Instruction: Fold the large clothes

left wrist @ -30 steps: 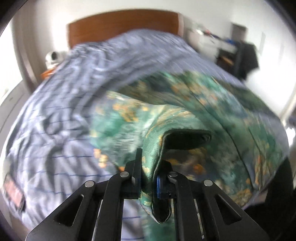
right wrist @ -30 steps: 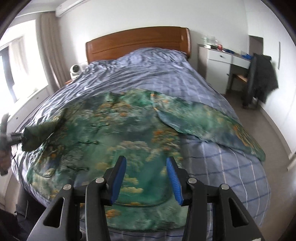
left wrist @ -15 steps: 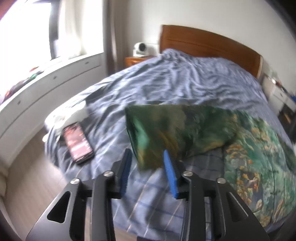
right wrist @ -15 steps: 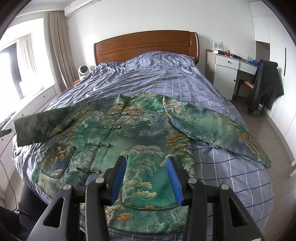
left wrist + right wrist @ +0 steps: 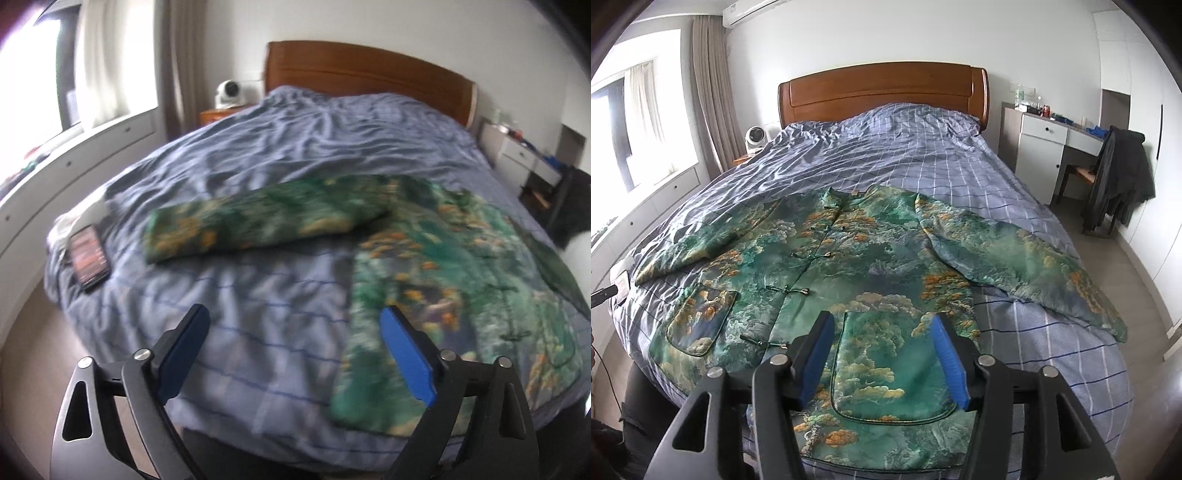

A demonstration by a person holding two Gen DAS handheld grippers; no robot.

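One green brocade jacket (image 5: 849, 266), sleeves outspread

Jacket (image 5: 443, 266) on bed (image 5: 258, 332), tongs (image 5: 295, 354) apart

Home bedroom: bed (image 5: 923, 155), wooden headboard (image 5: 882, 92).

jacket (image 5: 443, 266) blurred in left view, hem (image 5: 886, 461) hidden behind right claw (image 5: 882, 356)
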